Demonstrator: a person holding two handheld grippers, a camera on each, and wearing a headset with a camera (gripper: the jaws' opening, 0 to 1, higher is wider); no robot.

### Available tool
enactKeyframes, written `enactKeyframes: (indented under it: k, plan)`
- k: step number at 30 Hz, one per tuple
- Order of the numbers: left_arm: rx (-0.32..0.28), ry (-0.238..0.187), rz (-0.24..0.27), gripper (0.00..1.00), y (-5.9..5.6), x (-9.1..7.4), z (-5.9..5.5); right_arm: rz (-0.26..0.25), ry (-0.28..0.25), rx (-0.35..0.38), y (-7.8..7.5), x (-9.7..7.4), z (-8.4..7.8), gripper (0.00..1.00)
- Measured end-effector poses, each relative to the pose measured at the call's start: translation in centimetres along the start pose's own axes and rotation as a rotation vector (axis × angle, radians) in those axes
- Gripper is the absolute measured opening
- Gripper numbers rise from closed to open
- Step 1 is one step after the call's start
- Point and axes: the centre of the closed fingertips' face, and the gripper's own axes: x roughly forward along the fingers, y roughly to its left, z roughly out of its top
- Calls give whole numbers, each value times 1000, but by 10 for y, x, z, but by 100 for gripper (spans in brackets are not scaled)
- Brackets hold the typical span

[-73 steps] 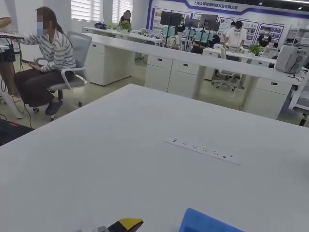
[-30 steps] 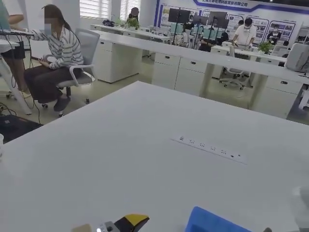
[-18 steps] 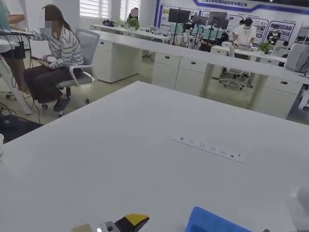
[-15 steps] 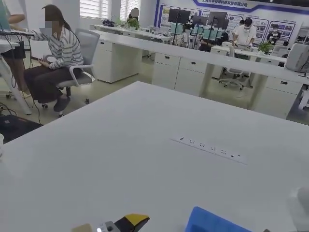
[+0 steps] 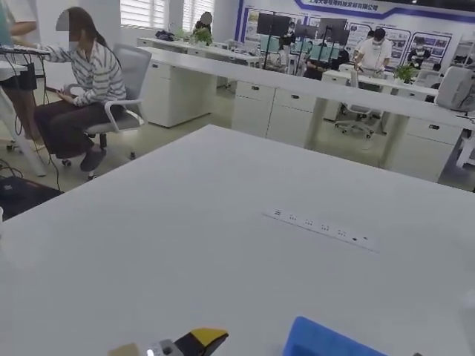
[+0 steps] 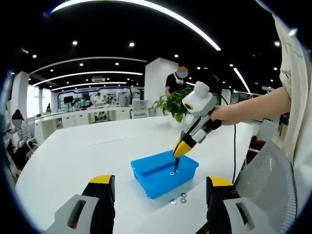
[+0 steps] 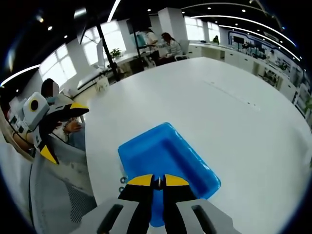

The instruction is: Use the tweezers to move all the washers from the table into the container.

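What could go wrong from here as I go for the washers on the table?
1. The head view aims out over the room, with the blue container barely at its bottom edge, so picking may go unseen.
2. The remaining washers lie beside the container near the table edge; a nudge from the tweezers in the right claw might push them off.

No text can be read for certain. In the head view's upper right, a blue wall banner (image 5: pixel 355 6) carries white characters cut off by the frame edge; the posters (image 5: pixel 428 46) below are too small to read.
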Motion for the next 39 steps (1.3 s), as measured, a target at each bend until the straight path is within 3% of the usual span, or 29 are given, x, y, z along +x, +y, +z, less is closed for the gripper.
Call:
enactKeyframes:
  k: [5, 11, 18, 23, 39]
  plan:
    - [2, 1, -4, 77, -1, 0, 0, 13, -49, 27, 7, -8, 9, 3]
    - [0, 3, -8, 77, -2, -1, 0, 63, -99, 74, 18, -15, 15, 3]
    - [-1, 7, -13, 77, -3, -1, -1, 90, -120, 92, 27, -18, 18, 3]
    - [1, 9, -16, 77, -4, -1, -2, 135, -131, 105, 43, -17, 19, 3]
    - [5, 14, -18, 77, -4, 0, -3, 186, 12, -17, 67, 13, -22, 3]
